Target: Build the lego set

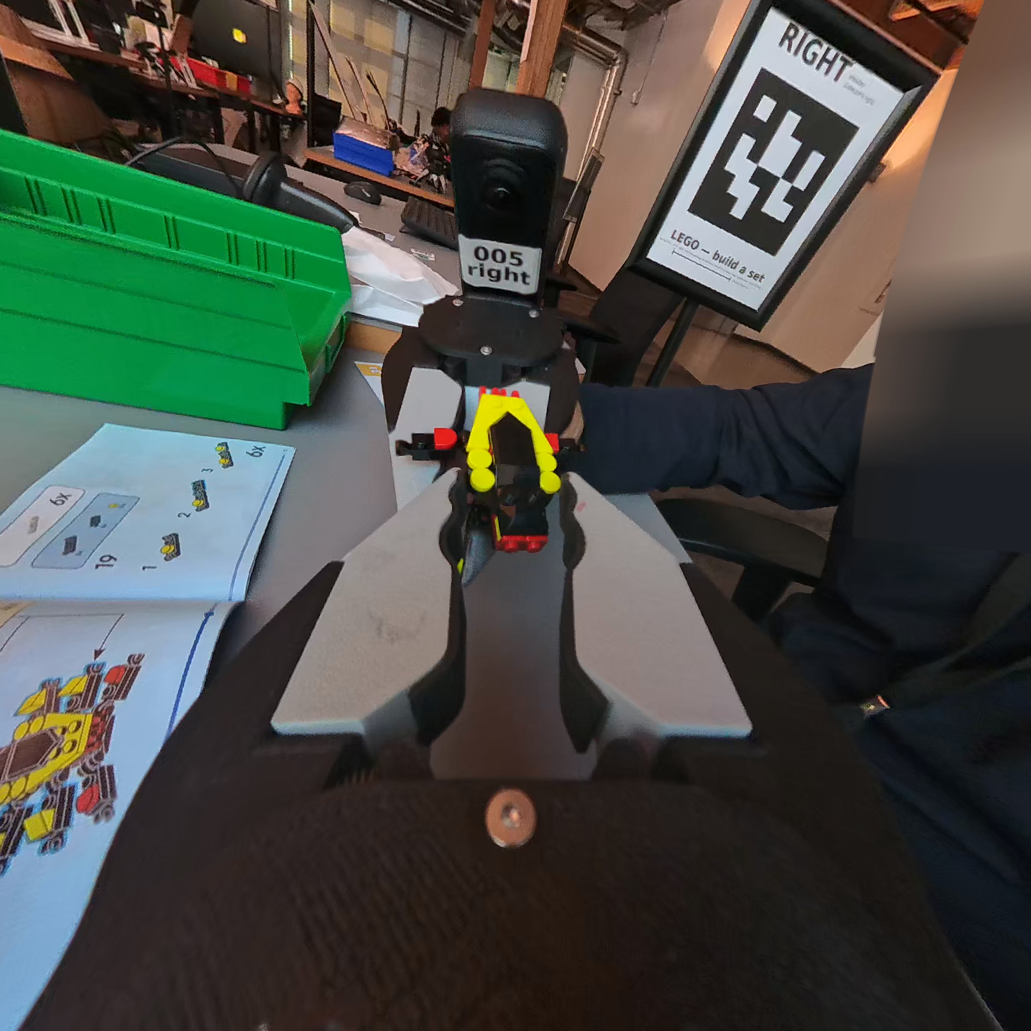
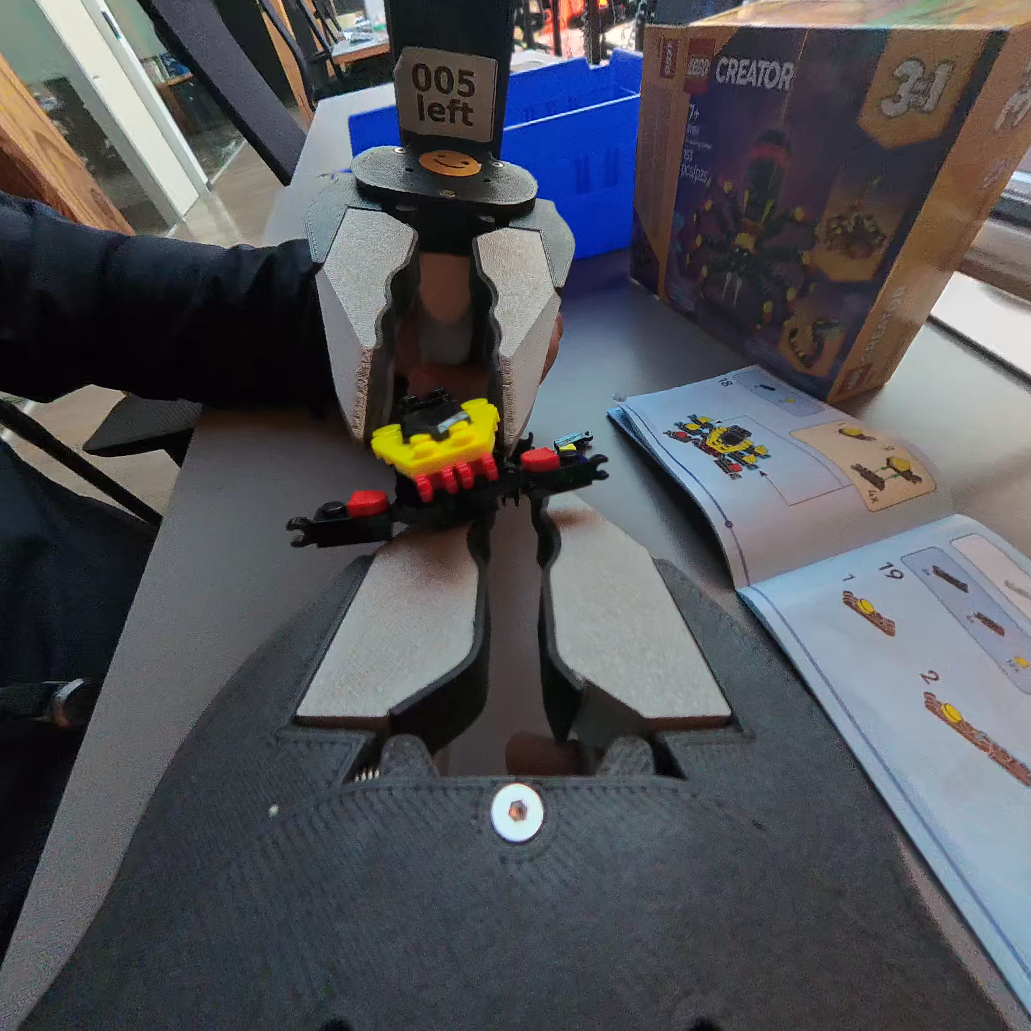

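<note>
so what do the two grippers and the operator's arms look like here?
Both grippers, left gripper and right gripper, have black ribbed printed bodies, a silver centre screw, and grey wedge fingers with black wavy inner edges. Each carries a black camera housing with a white label; the left one also has an orange smiley sticker. Both arms wear dark navy sleeves.

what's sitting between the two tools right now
The lego model, yellow, red and black, gripped from both ends by the left tool and right tool; both wrist views show it.
</note>
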A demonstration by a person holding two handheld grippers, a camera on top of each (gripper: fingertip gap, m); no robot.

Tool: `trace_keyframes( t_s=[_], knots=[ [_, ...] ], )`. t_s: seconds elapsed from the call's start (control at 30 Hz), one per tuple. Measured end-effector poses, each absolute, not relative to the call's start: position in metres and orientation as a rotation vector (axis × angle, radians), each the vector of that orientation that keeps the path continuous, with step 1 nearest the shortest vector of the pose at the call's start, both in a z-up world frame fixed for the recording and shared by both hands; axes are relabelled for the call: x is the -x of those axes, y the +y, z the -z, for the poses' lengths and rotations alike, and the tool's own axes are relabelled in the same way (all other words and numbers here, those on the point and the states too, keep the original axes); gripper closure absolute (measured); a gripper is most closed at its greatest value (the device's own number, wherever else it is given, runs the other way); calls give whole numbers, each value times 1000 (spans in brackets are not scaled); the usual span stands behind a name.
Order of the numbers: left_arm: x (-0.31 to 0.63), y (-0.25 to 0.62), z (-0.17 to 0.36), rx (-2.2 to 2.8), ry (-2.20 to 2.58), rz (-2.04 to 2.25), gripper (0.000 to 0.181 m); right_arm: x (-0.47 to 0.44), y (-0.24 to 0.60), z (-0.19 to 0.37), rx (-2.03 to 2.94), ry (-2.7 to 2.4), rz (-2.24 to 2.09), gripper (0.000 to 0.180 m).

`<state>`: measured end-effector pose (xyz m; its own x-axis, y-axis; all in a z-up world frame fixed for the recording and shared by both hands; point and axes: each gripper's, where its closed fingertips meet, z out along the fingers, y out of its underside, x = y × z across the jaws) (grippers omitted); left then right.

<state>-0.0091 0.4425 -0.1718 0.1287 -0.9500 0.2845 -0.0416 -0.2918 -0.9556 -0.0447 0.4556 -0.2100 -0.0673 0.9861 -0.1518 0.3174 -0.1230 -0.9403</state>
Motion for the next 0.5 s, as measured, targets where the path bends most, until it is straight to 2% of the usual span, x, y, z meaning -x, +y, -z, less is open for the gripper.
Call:
trace_keyframes(
  t_s=[0.27, 0.5],
  knots=[
    [9, 448, 165, 1537, 1044, 1249, 150, 50, 454, 199, 1432, -1388, -1209, 171],
    [12, 451, 173, 1578, 1085, 1131, 142, 52, 457, 196, 1431, -1348, -1202, 171]
  ],
)
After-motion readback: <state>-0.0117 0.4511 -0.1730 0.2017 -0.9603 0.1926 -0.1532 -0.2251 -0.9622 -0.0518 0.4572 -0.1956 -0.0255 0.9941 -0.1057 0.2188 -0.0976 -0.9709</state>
